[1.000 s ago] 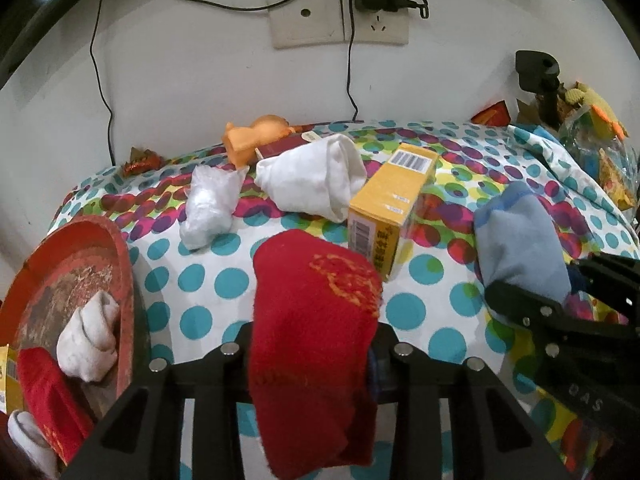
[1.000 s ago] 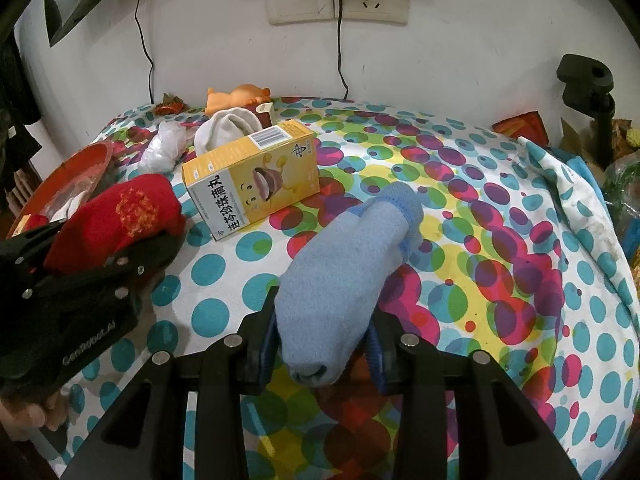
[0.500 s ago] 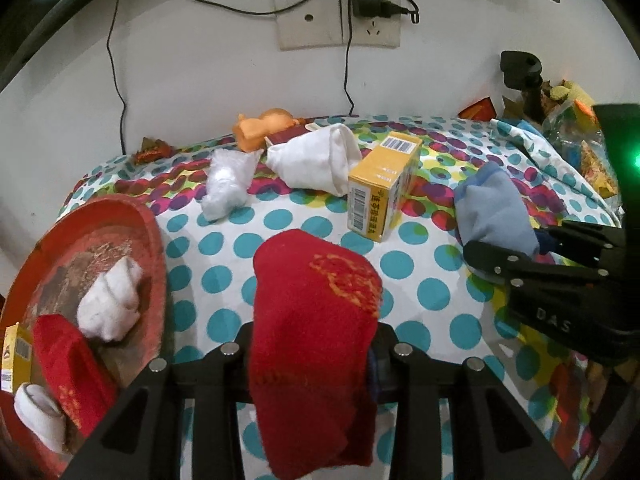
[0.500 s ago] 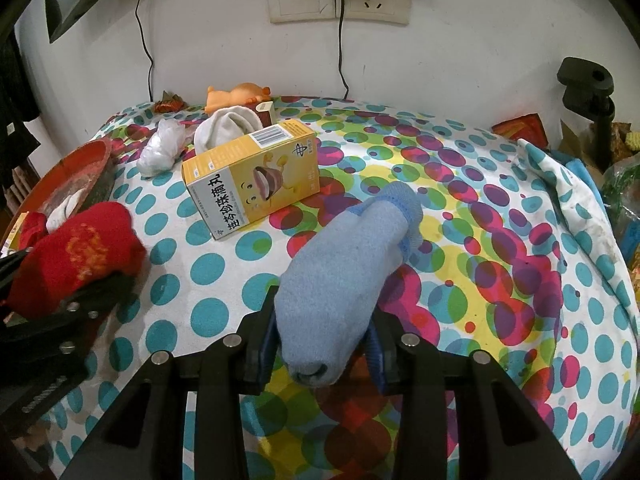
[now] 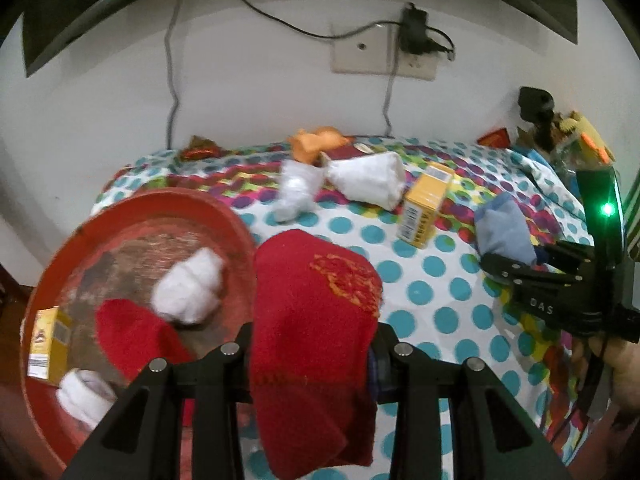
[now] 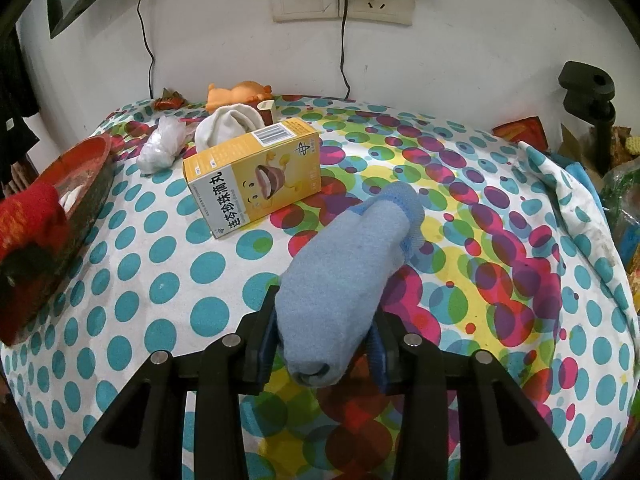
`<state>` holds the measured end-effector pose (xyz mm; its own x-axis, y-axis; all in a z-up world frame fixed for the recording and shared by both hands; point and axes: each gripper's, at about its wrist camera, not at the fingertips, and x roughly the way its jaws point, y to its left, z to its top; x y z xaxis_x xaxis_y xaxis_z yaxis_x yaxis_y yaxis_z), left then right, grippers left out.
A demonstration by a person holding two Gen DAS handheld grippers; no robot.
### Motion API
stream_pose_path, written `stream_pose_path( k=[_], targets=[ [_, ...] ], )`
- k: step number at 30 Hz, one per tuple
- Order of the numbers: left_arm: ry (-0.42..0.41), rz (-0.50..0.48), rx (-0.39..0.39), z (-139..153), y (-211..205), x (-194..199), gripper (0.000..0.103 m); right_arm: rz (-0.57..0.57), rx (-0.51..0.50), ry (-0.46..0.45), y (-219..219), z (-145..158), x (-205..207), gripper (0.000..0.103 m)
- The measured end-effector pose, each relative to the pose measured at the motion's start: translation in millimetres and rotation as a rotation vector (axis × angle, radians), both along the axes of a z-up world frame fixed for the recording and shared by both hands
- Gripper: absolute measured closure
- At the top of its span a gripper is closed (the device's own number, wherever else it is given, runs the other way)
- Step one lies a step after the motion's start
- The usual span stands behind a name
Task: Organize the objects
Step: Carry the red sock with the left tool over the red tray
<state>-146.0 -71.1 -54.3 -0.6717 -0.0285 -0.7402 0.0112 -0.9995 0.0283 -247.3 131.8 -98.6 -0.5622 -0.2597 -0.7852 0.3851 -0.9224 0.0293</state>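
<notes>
A: What does the left hand-held gripper [image 5: 312, 354] hold?
B: A red sock [image 5: 316, 320], clamped between its fingers beside the red tray [image 5: 132, 212], which contains socks and a small box.
A: And the right hand-held gripper [image 6: 324, 344]?
B: It is closed on a blue sock [image 6: 348, 268] above the polka-dot worktop [image 6: 160, 280], near a yellow box [image 6: 256, 172].

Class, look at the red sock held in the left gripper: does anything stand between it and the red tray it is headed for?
Nothing visible blocks it. The red sock in the left gripper hangs just right of the red tray, whose near rim is bare. Inside lie a white sock, another red sock and a yellow box, leaving open floor.
</notes>
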Motion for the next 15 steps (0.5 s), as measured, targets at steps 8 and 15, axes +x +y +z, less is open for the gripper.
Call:
stream_pose_path(
  k=[8,15],
  targets=[
    [-0.002,0.074,-0.015,10.3,-44.9,11.8,0.067,-0.001,0.000,0.000,-0.9,0.1,0.2,0.065],
    [0.000,0.175,-0.013,18.6,-96.1,13.0,0.067,-0.001,0.000,0.000,-1.3,0.1,0.3,0.065]
  ],
)
